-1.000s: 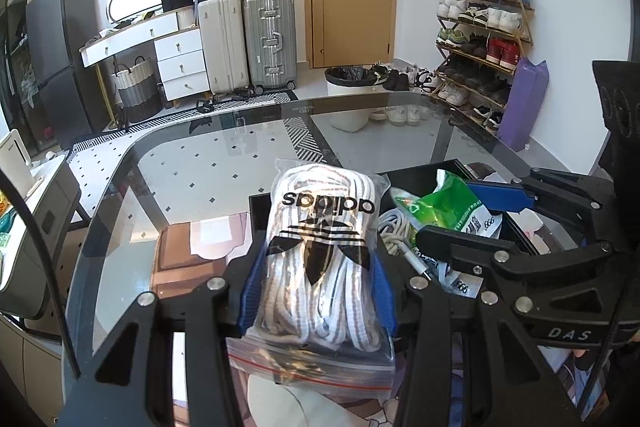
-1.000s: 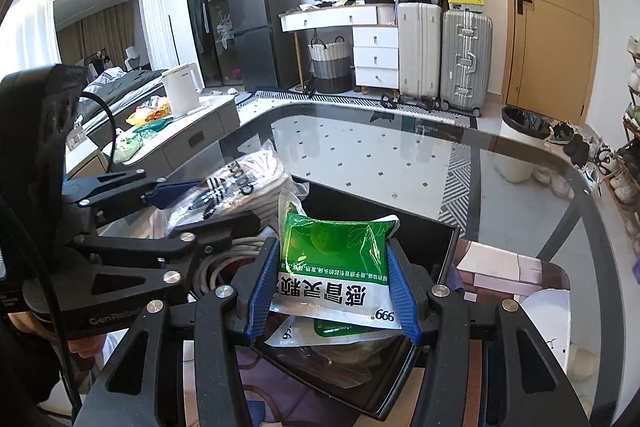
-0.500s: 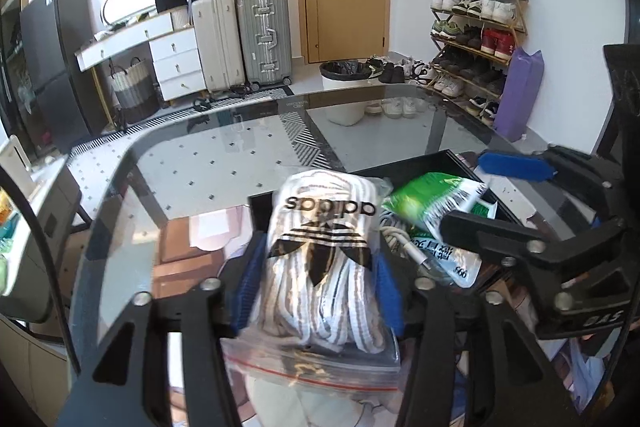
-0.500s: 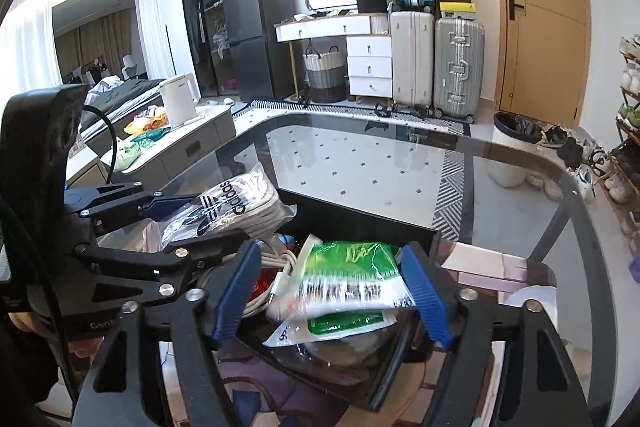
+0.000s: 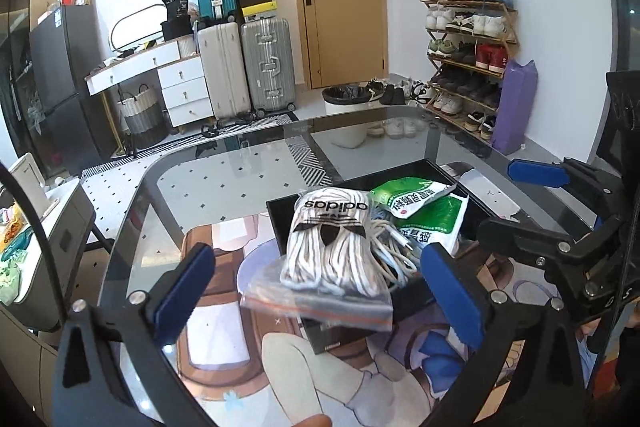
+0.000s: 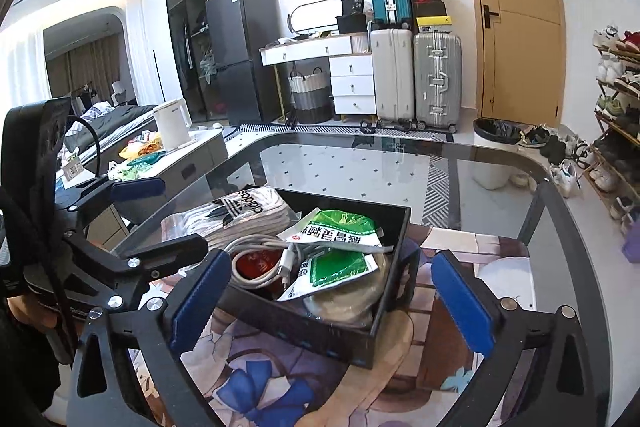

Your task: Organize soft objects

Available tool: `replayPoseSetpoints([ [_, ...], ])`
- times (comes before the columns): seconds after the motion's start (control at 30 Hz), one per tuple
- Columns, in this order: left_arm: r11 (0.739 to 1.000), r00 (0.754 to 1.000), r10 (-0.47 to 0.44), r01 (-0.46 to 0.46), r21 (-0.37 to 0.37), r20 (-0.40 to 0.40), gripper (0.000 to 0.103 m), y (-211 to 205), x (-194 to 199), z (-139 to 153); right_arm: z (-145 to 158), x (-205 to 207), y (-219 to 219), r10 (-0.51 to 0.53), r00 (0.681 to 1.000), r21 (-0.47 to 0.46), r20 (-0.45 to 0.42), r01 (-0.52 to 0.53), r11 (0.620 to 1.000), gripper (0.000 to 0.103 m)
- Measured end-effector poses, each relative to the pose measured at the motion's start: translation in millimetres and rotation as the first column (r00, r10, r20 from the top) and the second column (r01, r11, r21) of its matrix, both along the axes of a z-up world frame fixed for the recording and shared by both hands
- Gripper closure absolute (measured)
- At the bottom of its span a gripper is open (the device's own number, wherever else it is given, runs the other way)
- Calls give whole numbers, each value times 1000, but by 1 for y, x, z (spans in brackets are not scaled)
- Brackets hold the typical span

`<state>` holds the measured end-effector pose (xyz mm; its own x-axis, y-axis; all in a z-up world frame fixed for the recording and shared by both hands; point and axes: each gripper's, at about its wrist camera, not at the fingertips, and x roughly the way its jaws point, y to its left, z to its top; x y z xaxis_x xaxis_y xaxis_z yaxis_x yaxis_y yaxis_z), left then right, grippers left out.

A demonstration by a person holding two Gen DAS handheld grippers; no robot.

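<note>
A black tray (image 6: 300, 327) sits on the glass table. A clear zip bag of white adidas socks (image 5: 332, 247) lies over its left edge, also in the right wrist view (image 6: 248, 215). Inside lie two green packets (image 6: 340, 227), a coiled white cable (image 6: 256, 259) and a pale round pack (image 6: 348, 303). My left gripper (image 5: 318, 255) has its jaws opening; the sock bag lies between them, untouched. My right gripper (image 6: 330, 261) is opening too, pulled back from the tray, its pads clear of the green packet (image 5: 412, 195).
A patterned mat (image 6: 248, 379) lies under the tray on the glass table (image 5: 224, 187). Beyond the table stand suitcases (image 5: 268, 67), a shoe rack (image 5: 468, 39) and a bin (image 6: 494, 155). A fingertip (image 5: 312, 421) shows at the bottom edge.
Both jaws spread wide. The left let go of the sock bag and the right let go of the green packet, which now lie at the tray. Both grippers drew back.
</note>
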<state>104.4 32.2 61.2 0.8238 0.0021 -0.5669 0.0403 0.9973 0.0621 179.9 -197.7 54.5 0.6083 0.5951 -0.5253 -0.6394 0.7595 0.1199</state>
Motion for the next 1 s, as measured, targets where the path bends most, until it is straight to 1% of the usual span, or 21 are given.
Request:
replayPoseSetpoints([
  [0.23,999,998,50,-49,-18,47,0,3,-18,-8,-4,-22,-3,5,999,22,46,-6,1000,1],
  [0.37,997,995,71,-68,-47,69,0,8,-26,-15,-8,-29,-4,13,999,40,48,-15,999,1],
  [0.63,993,994,86,-80,-81,68,0,9,-31,-29,-19,-48,-5,27,997,27,66,-29,999,1],
  [0.83,992,993,92,-86,-88,69,0,6,-32,-34,-21,-58,-7,28,994,15,102,-30,999,1],
  [1.0,991,991,102,-93,-99,82,0,8,-35,-37,-17,-62,-8,21,991,28,130,-25,999,1],
])
